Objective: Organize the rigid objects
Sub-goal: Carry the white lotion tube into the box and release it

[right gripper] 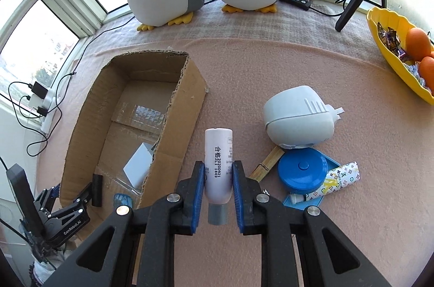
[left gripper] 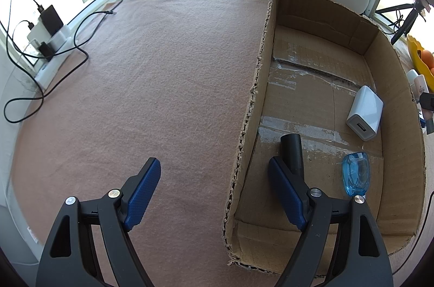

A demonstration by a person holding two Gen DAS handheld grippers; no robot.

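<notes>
We clamp right gripper [right gripper: 218, 178] on white cylindrical plastic tube [right gripper: 218, 164] | left gripper [left gripper: 214, 194] spread apart astride brown cardboard box [left gripper: 252, 107] wall, empty

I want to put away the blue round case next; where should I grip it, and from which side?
Grip the blue round case across its curved rim, coming from above. It lies flat on a blue tray, button up, with a patterned tube touching its right side, so set the fingers front and back.
</notes>
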